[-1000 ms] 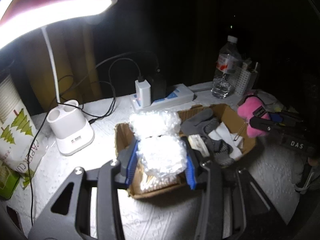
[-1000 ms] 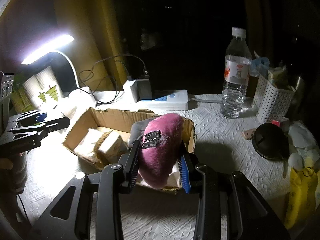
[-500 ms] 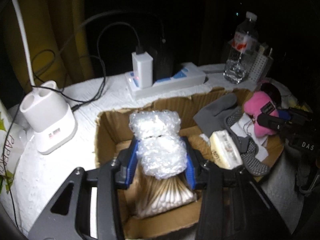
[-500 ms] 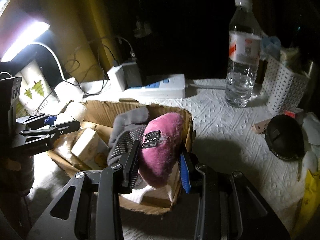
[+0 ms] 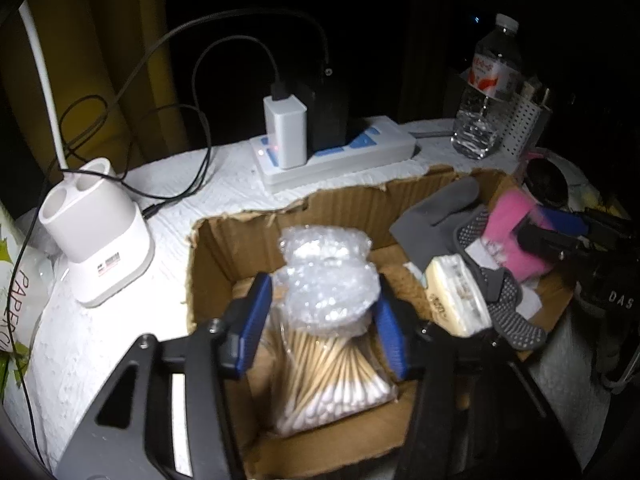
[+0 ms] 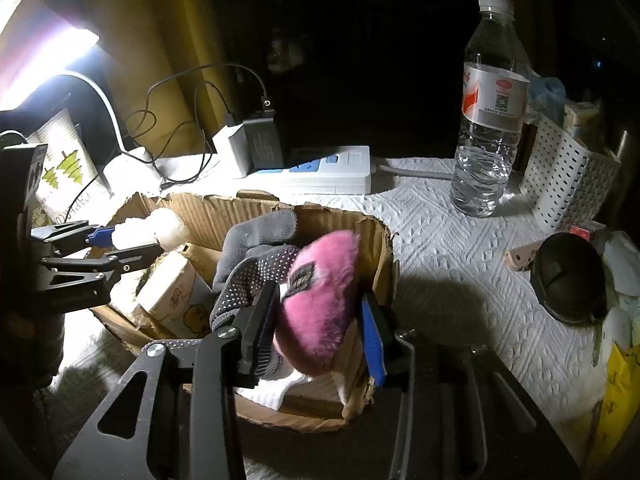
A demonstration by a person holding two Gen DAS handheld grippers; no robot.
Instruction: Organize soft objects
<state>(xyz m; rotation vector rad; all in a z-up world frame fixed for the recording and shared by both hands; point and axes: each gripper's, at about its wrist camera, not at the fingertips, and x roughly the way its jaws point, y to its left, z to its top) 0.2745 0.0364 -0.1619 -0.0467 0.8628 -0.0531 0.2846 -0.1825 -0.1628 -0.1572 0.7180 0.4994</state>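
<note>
Left claw (image 5: 320, 320) pinches bubble wrap (image 5: 326, 276) over the cardboard box (image 5: 248, 216).

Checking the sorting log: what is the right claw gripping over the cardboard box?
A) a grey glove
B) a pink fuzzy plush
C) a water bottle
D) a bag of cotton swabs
B: the right claw is clamped on the pink fuzzy plush over the cardboard box.

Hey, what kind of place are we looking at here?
Probably a home desk or side table at night: a lit desk lamp, a power strip with chargers, a water bottle, and a cardboard box of odds and ends.
</note>
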